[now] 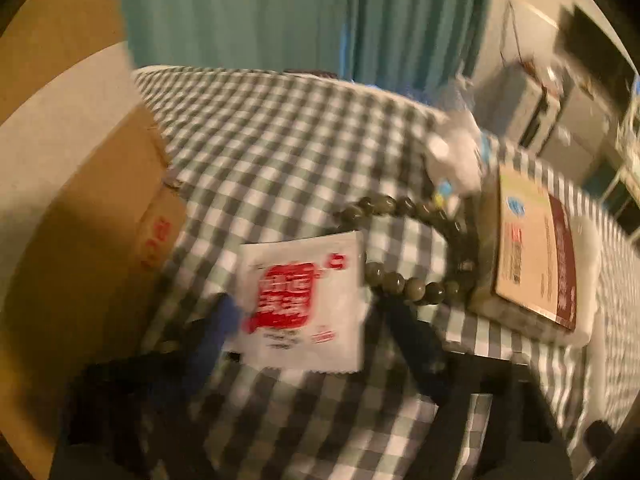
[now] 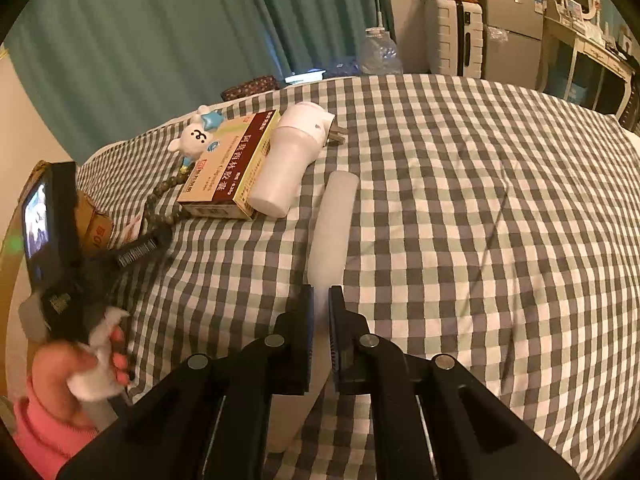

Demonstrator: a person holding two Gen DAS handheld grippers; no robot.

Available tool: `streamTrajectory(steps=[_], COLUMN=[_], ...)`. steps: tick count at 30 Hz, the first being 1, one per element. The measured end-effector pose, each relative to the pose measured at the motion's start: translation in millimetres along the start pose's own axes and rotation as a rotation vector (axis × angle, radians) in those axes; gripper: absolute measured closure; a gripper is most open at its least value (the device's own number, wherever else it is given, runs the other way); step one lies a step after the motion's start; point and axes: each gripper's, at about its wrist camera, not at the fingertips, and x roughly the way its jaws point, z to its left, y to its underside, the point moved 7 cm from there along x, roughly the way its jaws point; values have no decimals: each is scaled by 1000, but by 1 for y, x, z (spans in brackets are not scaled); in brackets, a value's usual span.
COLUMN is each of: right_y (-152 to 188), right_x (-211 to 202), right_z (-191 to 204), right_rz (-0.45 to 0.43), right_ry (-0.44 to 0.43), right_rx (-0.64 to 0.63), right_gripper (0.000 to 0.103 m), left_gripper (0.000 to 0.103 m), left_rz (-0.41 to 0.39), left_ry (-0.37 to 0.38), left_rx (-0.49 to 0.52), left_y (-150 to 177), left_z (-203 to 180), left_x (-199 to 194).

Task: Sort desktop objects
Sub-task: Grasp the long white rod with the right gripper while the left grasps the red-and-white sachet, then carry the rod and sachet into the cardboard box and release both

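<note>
So on the surface: the medicine box sits in the middle-left, bottle lying right against its right side, bear toy behind it, bead bracelet and sachet to its left, cardboard box at the far left edge.

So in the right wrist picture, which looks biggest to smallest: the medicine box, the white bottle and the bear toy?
1. Medicine box and white bottle look alike, so I won't rank them.
2. Bear toy, clearly smallest.

Checked bedspread bears medicine box, sachet, beads.
</note>
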Motion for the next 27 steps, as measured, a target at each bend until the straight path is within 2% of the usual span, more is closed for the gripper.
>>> streamTrajectory(steps=[2,3,8,11,18,21,24,27], right_y=[-4,-4,-3,1,7,7,2,-3], right_x=[9,8,-1,-24,-98,-133,-167,-196], right_z=[11,12,25,26,43,59,86,123], right_rz=[5,3,-12,-32,-110,-145,-195,-239], right_ry=[-7,-11,-8,-21,-31,-34,-75,-119], right_rx=[-3,-3,-27,-21,-18,-40,-49,-72], right_gripper=[96,96,96,96,96,96,96,96], left_gripper=[93,101,101,101,101,101,101,101], left_rz=[0,7,49,54,33,15,6,-73], left_ry=[16,30,94,132,231,259,280,278], left_rx=[39,53,35,28,112,127,146,195], left_y=[5,8,33,39,56,42,27,10], left_z=[0,0,9,10,7,1,4,22], left_x=[-8,-12,-44,-71,-158,-187,-222,-270])
